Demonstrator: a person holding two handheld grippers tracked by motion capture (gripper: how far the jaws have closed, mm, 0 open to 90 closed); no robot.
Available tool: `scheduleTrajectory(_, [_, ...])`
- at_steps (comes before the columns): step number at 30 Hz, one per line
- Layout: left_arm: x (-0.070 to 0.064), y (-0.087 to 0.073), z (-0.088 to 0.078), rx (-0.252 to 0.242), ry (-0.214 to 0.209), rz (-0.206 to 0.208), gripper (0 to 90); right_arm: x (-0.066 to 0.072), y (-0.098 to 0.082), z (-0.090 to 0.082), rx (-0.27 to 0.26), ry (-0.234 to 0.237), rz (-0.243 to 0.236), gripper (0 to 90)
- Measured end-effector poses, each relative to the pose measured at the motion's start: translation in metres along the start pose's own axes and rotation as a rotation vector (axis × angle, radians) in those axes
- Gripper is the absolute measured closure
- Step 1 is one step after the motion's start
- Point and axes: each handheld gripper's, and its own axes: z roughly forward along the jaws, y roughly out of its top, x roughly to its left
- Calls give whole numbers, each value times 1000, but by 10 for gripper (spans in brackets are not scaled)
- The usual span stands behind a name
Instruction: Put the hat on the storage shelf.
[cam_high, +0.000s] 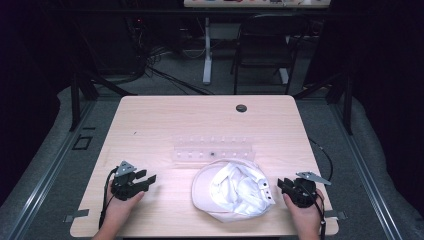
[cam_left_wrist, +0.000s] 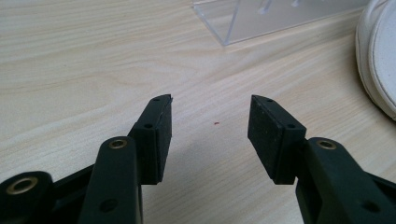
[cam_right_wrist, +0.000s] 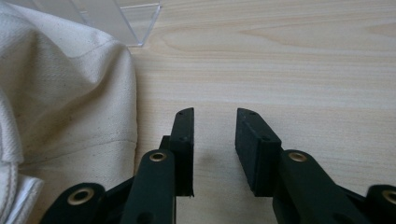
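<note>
A white cap (cam_high: 232, 189) lies upside down on the wooden table (cam_high: 165, 120), near the front edge. Its rim (cam_left_wrist: 376, 56) shows at the right of the left gripper view, and its cloth (cam_right_wrist: 60, 93) covers the left of the right gripper view. My left gripper (cam_high: 150, 181) rests on the table left of the cap, jaws open with bare wood between them (cam_left_wrist: 210, 109). My right gripper (cam_high: 280, 185) sits just right of the cap, jaws open a smaller way with nothing between them (cam_right_wrist: 214, 116).
A clear plastic rack (cam_high: 212, 149) with a row of small pegs stands just behind the cap; its corner (cam_left_wrist: 243, 23) lies ahead of the left gripper. A dark round grommet (cam_high: 241, 108) sits near the table's far edge. A chair (cam_high: 265, 45) stands beyond the table.
</note>
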Motion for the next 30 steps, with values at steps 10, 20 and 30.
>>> scheduleTrajectory(10, [-3, 1, 2, 1, -21, -2, 496, 0, 0, -4, 2, 6, 11, 669])
scheduleTrajectory(20, [-2, 1, -2, -11, -18, -22, 526, 4, 2, -9, 75, 43, 32, 652])
scheduleTrajectory(30, [-5, 1, 0, -1, -7, -9, 518, 10, 16, -14, 192, 42, 4, 665])
